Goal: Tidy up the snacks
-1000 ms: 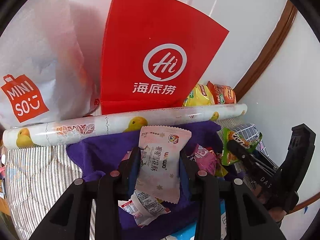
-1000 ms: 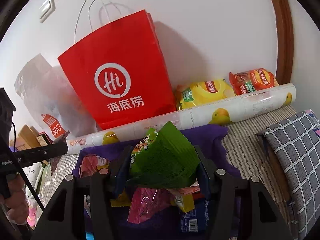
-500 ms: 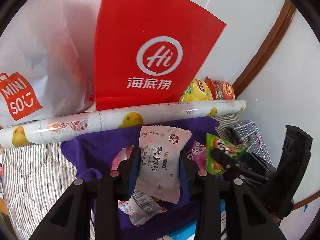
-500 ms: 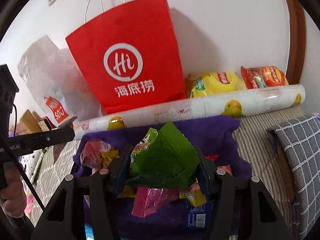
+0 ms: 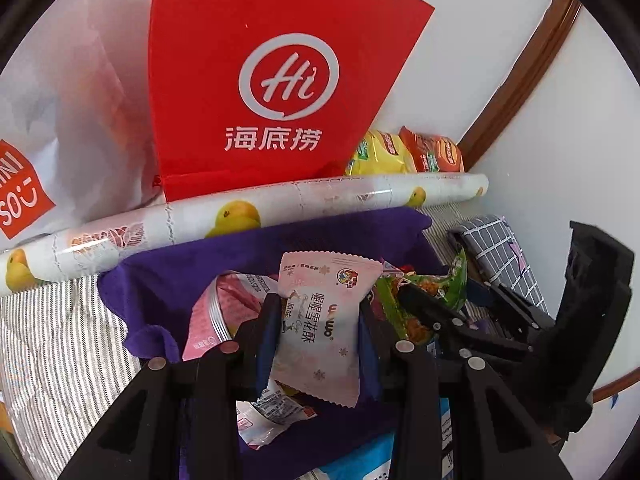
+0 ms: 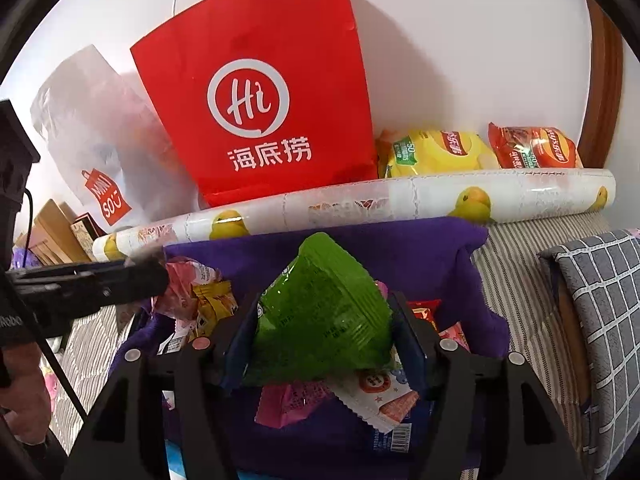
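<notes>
Left gripper (image 5: 316,332): clamped on pink packet (image 5: 324,328) above purple cloth (image 5: 168,276)
Right gripper (image 6: 320,320): jaws opening, green packet (image 6: 324,312) between them
Behind: duck-print roll (image 6: 360,200), red bag (image 6: 256,92)

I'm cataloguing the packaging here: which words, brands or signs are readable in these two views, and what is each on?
"Hi" and "海底捞": red paper bag.
"MINI SO": red tag printed on the white plastic bag.
"wowo" and "喔喔雪花酥": pink-white snack packet in the left jaws.
Green packet, yellow chip bag, orange chip bag, barcode: print too small or blurred.
</notes>
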Available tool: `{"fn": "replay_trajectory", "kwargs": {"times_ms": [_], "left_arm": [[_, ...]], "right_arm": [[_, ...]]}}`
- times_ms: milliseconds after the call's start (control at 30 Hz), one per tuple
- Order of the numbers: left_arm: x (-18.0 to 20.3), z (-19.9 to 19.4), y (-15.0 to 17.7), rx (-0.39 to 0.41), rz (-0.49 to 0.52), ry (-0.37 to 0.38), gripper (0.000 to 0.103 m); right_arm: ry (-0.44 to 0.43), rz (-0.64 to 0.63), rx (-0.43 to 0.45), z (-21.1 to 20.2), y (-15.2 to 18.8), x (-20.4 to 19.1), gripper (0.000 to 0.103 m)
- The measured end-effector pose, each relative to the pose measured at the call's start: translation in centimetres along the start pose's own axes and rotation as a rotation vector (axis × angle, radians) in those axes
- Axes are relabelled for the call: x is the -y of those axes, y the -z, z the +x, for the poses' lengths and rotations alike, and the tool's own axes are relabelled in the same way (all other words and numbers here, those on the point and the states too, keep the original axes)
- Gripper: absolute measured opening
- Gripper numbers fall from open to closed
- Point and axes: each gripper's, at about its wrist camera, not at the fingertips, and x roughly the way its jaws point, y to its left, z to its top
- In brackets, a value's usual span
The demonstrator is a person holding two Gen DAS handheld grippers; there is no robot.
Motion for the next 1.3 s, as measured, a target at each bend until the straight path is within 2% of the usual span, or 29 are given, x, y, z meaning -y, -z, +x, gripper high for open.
{"fn": "replay_trajectory", "kwargs": {"times_ms": [233,933,1167,1300], "left_arm": [[0.0,1.1,0.2,-0.035,-0.006,0.007,0.035],[-0.4,3.4,0.5,-0.096,-0.033,0.014,0.036],[-0.1,2.9,0.3,-0.079,-0.023,0.008,0.051],[0.0,2.6,0.2,-0.072,-0.019,0.004,0.054]], "right_arm": [[-0.031,0.019,0.033,-1.0,-0.3,0.3,0.072],[-0.034,0.056,0.082,-2.5,-0.3,1.4,0.072],[-0.022,0.03,0.067,-2.1,-0.2,0.9,0.072],[-0.006,0.019,0.067,-2.1,-0.2,0.8,0.072]]}}
